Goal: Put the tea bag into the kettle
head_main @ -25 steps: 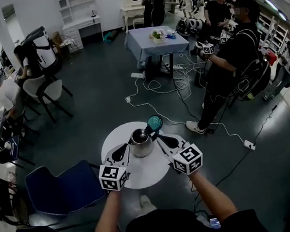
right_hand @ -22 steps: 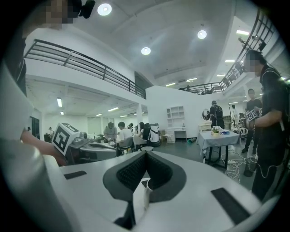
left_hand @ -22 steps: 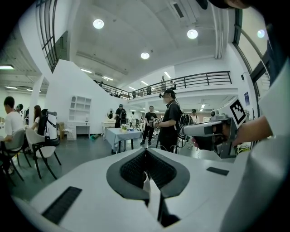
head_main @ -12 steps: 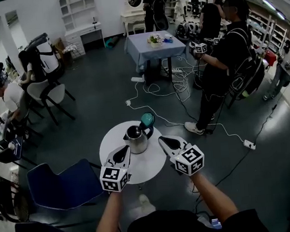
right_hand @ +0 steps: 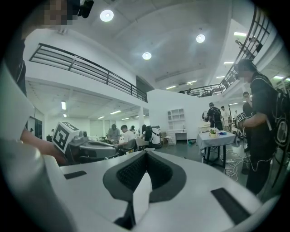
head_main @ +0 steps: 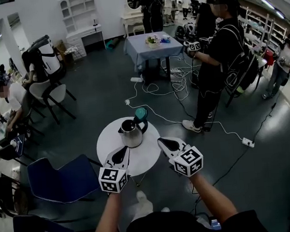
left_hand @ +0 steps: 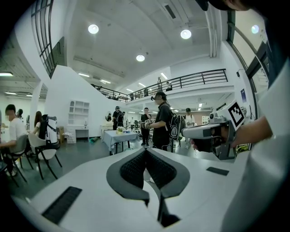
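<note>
Kettle [head_main: 131,132] of polished steel stands upright on the far half of a round white surface [head_main: 148,158], with its teal lid [head_main: 141,113] tipped up and open behind it. A spout points left and a dark handle sits on the right.

A second ago my two tongs flanked the kettle closely and I looked straight down into its open mouth. Now both are drawn back toward me, their tips over the near part of the surface, and the kettle stands well apart from them. I judge this to be a retreat after the drop, though from this angle I cannot see into the mouth, and no tea bag shows in any view, so I cannot confirm that it is inside.

Left tongs [head_main: 122,150] are closed, the ribbed pads meeting at the tip with nothing between them. Right tongs [head_main: 162,141] are closed too. A pale sliver shows in the slit below their pads, and I cannot tell what it is. Both point out level into the room, not down at the kettle.

Lid still up — closing it may be what remains.
</note>
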Tool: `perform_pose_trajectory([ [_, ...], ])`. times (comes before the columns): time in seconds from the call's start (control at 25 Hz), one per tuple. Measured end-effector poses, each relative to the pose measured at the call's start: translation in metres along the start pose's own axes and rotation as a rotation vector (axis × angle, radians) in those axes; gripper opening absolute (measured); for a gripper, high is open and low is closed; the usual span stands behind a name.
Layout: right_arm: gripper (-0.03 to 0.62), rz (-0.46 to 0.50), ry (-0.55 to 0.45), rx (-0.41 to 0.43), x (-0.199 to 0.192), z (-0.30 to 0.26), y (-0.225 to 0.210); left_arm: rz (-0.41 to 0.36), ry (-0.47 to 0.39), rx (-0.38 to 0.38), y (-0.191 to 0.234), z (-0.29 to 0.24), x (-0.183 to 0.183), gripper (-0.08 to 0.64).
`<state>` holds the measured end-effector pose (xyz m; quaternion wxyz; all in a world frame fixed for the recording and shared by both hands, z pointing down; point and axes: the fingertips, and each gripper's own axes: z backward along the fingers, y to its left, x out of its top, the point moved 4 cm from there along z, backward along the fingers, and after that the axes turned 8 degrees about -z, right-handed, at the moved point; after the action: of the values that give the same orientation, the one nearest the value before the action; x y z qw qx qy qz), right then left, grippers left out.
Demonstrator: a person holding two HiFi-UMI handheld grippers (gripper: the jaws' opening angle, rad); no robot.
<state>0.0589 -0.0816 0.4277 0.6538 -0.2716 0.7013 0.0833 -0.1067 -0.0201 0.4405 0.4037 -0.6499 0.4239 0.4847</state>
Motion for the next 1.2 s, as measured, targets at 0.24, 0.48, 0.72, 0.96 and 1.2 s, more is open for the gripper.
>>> perform_pose_trajectory([
  [0.24,0.017,-0.016,-0.031,0.005,0.005,0.028,0.008,0.0,-0.009,0.006,-0.029,0.01,0.011,0.017],
  [0.48,0.017,-0.027,-0.041,0.003,0.004,0.04,0.009,-0.003,-0.021,-0.004,-0.047,0.011,0.02,0.017],
  [0.72,0.017,-0.04,-0.048,-0.014,0.003,0.041,0.012,-0.005,-0.022,-0.019,-0.046,0.014,0.022,0.017],
  [0.96,0.017,-0.024,-0.039,-0.01,0.007,0.037,0.028,-0.007,-0.025,-0.03,-0.031,0.028,0.026,0.017],
  [1.2,0.017,-0.018,-0.04,-0.023,0.01,0.032,0.044,0.009,-0.035,-0.045,-0.019,0.043,0.026,0.017],
])
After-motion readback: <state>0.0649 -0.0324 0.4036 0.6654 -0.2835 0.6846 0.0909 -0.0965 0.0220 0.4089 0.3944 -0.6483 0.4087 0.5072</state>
